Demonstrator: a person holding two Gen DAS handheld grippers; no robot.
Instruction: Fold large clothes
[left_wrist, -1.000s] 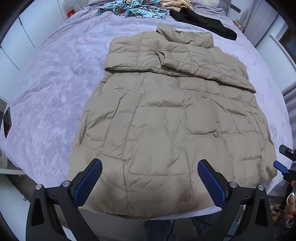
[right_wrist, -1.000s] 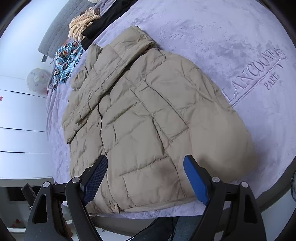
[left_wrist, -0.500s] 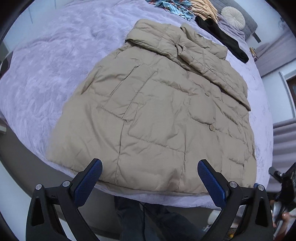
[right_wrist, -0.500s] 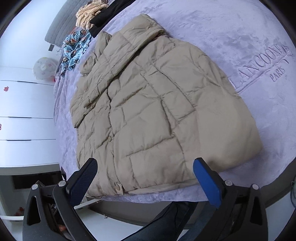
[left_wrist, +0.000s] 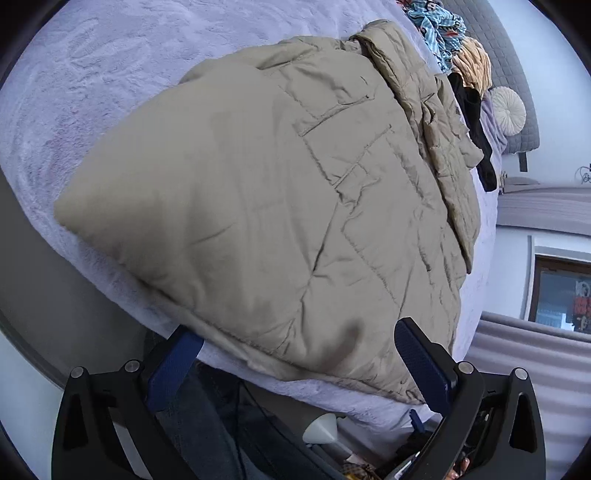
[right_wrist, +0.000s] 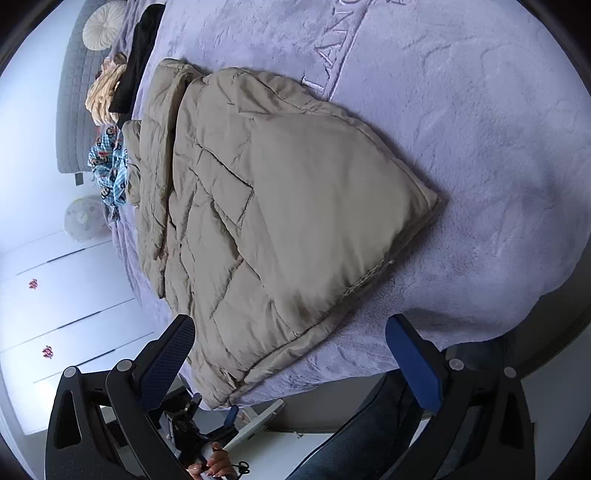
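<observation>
One beige quilted puffer coat (left_wrist: 280, 206) lay flat on the lavender plush bedspread (right_wrist: 461, 155), hem at 6 o'clock. Left gripper (left_wrist: 299, 363) and right gripper (right_wrist: 291, 354) both spread wide, empty, at the hem. Three garments piled at 12 o'clock: blue patterned (right_wrist: 109, 166), cream (right_wrist: 105, 94), black (right_wrist: 136, 59); bedspread lettering cut off.

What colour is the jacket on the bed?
Plain beige-tan, quilted; the jacket shows best in the right wrist view.
</observation>
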